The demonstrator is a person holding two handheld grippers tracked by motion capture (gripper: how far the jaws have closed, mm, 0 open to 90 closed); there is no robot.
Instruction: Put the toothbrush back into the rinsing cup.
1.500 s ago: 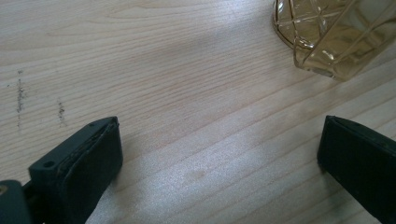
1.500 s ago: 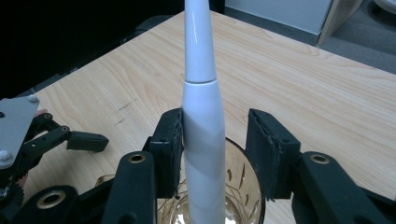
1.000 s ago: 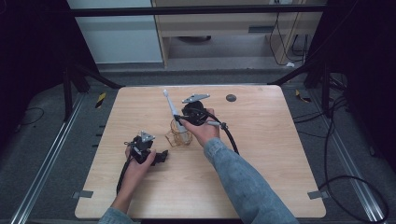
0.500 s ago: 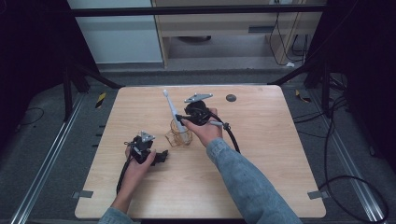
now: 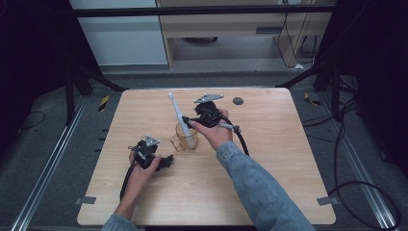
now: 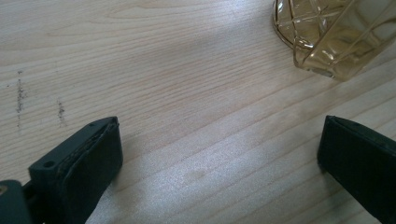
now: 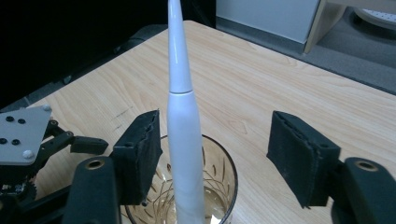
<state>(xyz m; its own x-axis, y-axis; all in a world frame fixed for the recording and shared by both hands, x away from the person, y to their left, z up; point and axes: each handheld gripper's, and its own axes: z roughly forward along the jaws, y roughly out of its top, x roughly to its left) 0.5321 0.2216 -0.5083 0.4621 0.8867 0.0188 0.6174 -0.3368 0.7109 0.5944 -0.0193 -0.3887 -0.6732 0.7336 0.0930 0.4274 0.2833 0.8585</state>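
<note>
From above, the pale wooden surface (image 5: pixel 269 159) carries an amber cut-glass tumbler (image 5: pixel 184 137) near its middle, with a long white electric toothbrush (image 5: pixel 180 115) standing in it and leaning toward the far left. The right hand-held gripper (image 5: pixel 191 120) sits just behind the tumbler, right beside the brush handle; the left hand-held gripper (image 5: pixel 166 161) lies low on the surface, near the tumbler on its near-left side but apart from it. A small dark round disc (image 5: pixel 237 101) rests well apart, toward the far edge.

In the left gripper view, the left hand-held gripper (image 6: pixel 219 154) stands wide, nothing but bare wood between its jaws. The tumbler's base (image 6: pixel 327 35) shows up in the corner, untouched.

In the right gripper view, the right hand-held gripper (image 7: pixel 215 154) is spread wide. The white toothbrush (image 7: pixel 183 135) rises out of the tumbler (image 7: pixel 219 186) just beside the left jaw; I cannot tell whether they touch. The other jaw stands well off, so the brush stands on its own.

As I read it, the brush is in the glass, so the placing looks done. What seems left is for the right gripper to draw clear without tipping brush or tumbler.
</note>
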